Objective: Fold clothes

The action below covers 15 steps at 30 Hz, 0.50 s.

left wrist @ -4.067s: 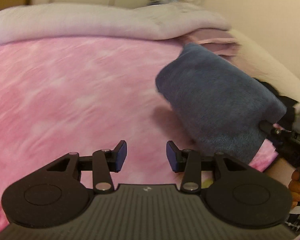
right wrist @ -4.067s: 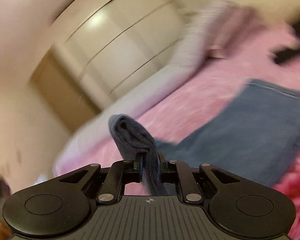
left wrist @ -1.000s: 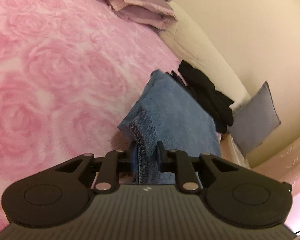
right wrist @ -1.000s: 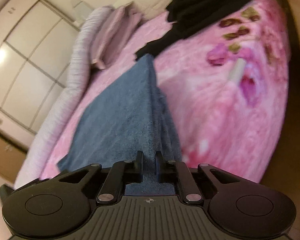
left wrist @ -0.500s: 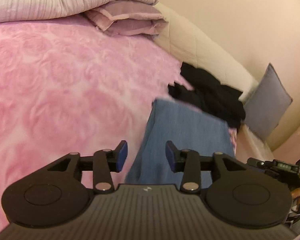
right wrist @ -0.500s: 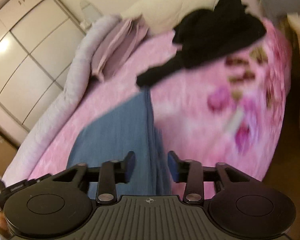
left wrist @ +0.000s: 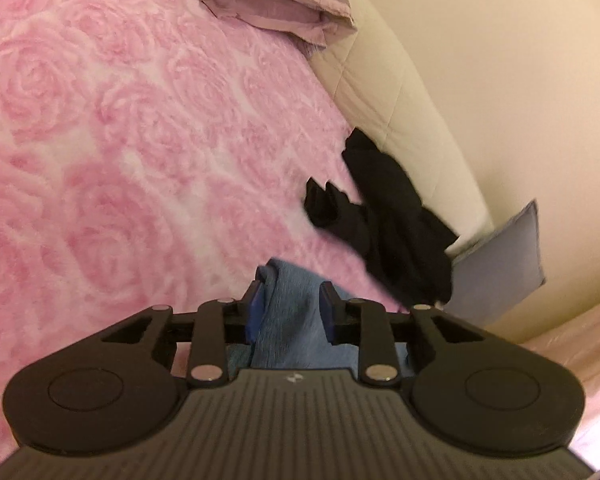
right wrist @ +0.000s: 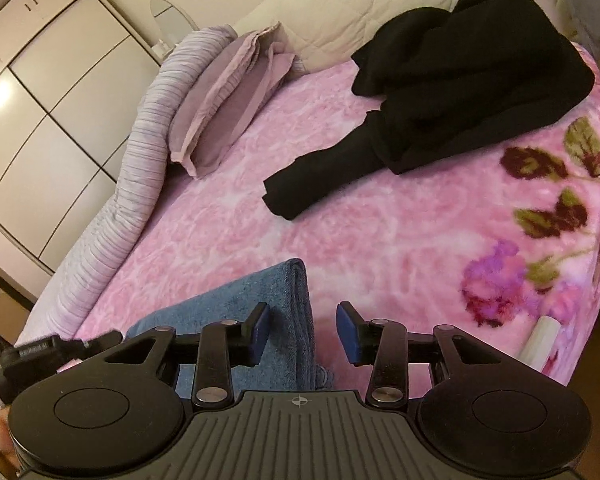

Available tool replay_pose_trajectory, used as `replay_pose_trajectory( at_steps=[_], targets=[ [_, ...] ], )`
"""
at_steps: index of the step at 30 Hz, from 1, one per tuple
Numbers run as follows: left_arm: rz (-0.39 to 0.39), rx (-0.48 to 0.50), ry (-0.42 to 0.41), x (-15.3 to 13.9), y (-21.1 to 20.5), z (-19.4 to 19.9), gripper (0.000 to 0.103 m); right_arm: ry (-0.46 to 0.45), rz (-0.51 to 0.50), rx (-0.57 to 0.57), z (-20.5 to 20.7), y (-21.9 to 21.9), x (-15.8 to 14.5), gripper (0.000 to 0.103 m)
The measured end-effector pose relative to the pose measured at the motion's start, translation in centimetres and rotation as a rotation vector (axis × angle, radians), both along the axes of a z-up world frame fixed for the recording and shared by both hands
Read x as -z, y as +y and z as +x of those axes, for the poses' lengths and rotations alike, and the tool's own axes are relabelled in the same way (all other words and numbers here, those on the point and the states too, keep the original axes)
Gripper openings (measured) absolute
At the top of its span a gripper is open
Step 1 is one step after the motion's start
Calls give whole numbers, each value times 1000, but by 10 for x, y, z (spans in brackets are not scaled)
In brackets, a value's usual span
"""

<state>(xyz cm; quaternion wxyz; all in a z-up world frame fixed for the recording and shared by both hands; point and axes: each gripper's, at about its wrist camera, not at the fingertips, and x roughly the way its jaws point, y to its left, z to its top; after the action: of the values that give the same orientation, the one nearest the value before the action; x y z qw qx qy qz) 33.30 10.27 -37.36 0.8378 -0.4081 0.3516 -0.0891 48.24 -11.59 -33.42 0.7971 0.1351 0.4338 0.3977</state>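
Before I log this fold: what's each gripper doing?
Left gripper: open, blue towel between fingers.
Right gripper: open, holding nothing.

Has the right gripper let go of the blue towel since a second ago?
Yes. The right gripper was clamped on the blue towel; now its jaws are open, and the towel lies folded on the pink blanket.

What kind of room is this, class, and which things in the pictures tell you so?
Most likely a bedroom. A pink rose-patterned blanket covers a bed, folded lilac bedding lies at its far edge, and a panelled wardrobe stands behind. A blue towel and black clothes lie on the bed.
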Motion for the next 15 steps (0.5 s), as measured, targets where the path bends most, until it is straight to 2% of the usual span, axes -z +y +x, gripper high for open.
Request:
replay_pose_trajectory(
  at_steps=[7, 8, 9, 10, 11, 12, 15],
  targets=[
    [-79, -13, -12, 2, 8, 7, 12, -10, 1, -10, -1, 0, 0, 38],
    [-65, -10, -21, -1, 8, 5, 10, -10, 3, -12, 0, 0, 0, 35],
    [-47, -4, -33, -4, 7, 5, 2, -15, 0, -15, 0, 0, 0, 33],
    [-17, 8, -48, -8, 5, 5, 1, -20, -3, -19, 0, 0, 0, 25],
    [15, 20, -64, -11, 3, 5, 1, -28, 0, -30, -1, 1, -1, 8],
    [54, 33, -82, -14, 0, 5, 0, -41, 5, -49, -2, 3, -2, 4],
    [163, 69, -116, -15, -7, 8, 0, -110, -30, -62, -7, 9, -4, 2]
  ],
)
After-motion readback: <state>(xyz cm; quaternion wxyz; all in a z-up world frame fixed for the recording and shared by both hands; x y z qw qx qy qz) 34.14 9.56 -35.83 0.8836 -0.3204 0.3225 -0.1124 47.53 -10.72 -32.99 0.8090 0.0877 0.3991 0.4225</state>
